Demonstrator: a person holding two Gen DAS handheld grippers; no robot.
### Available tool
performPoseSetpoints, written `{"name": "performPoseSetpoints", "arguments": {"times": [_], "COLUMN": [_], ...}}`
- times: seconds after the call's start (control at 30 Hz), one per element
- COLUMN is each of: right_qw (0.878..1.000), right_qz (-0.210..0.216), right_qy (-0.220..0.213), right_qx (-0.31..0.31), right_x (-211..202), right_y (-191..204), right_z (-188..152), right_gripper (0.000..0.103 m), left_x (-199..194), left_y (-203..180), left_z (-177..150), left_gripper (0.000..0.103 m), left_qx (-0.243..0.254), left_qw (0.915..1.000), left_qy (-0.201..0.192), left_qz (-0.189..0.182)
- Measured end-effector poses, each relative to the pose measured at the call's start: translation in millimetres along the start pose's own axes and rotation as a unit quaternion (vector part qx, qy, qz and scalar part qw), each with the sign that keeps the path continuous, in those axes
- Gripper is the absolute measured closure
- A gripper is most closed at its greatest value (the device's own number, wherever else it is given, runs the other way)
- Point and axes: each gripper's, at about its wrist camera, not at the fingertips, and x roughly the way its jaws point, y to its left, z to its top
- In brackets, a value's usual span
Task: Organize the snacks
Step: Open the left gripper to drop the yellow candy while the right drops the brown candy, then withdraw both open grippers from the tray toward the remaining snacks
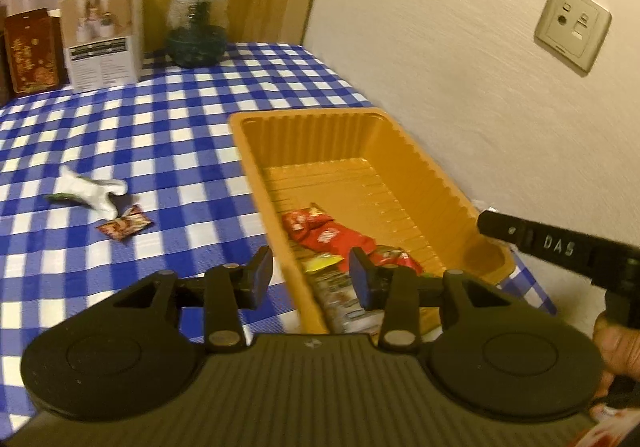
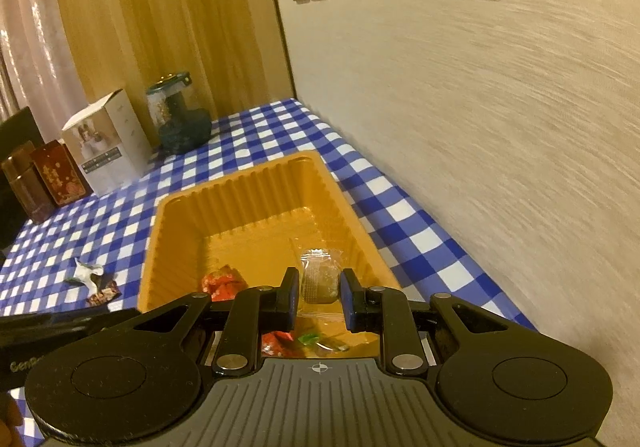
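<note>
An orange plastic tray (image 1: 304,117) (image 2: 240,171) stands on the blue-checked tablecloth beside the wall. Inside it lie red snack packets (image 1: 320,233) (image 2: 222,281) and other wrapped pieces. My left gripper (image 1: 310,263) hangs over the tray's near left rim, jaws apart, with nothing between them. My right gripper (image 2: 320,276) is over the tray's near end, shut on a snack in a clear wrapper (image 2: 318,283). On the cloth left of the tray lie a white wrapped snack (image 1: 96,191) (image 2: 89,272) and a small red-brown packet (image 1: 126,225) (image 2: 105,293).
At the back of the table stand a white carton (image 1: 102,35), a dark glass jar (image 1: 198,25) and a red box (image 1: 32,51). The pale wall (image 1: 460,87) with sockets runs close along the tray's right side. A hand (image 1: 616,343) holds the right gripper's handle.
</note>
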Motion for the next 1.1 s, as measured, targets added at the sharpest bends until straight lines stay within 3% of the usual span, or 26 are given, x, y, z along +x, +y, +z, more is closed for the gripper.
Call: {"name": "performPoseSetpoints", "arguments": {"times": [0.17,0.3,0.33,0.37,0.4,0.43,0.8,1.1], "right_qw": [1.0,0.998,0.997,0.996,0.996,0.996,0.997,0.997], "right_qz": [0.017,0.057,0.062,0.062,0.057,0.056,0.024,0.052], "right_qy": [0.001,0.011,0.012,0.011,0.007,0.002,0.002,0.0], "right_qx": [0.003,0.03,0.044,0.056,0.067,0.073,0.073,0.052], "right_x": [1.5,5.6,6.0,5.6,3.8,1.8,-25.8,-56.4], "right_y": [7.5,5.7,3.4,0.6,-2.8,-4.7,-3.1,35.7], "right_z": [-0.6,-0.5,-0.5,-0.7,-1.1,-1.0,-10.6,-22.4], "right_gripper": [0.081,0.079,0.066,0.04,0.03,0.028,0.028,0.027], "left_x": [-10.2,-13.8,-14.3,-15.3,-16.6,-17.9,-45.5,-86.4], "left_y": [14.9,26.0,28.2,30.4,32.8,34.9,58.5,79.6], "left_z": [-6.5,-11.9,-13.2,-14.5,-16.0,-17.4,-33.6,-40.5], "left_gripper": [0.064,0.063,0.063,0.061,0.061,0.06,0.046,0.04], "left_qx": [-0.018,-0.03,-0.031,-0.032,-0.034,-0.035,-0.051,-0.063], "left_qw": [0.9998,0.9994,0.9993,0.9993,0.9992,0.9991,0.9973,0.995], "left_qy": [-0.002,0.0,0.0,0.001,0.001,0.001,-0.004,-0.023], "left_qz": [0.008,0.016,0.019,0.021,0.022,0.023,0.052,0.074]}}
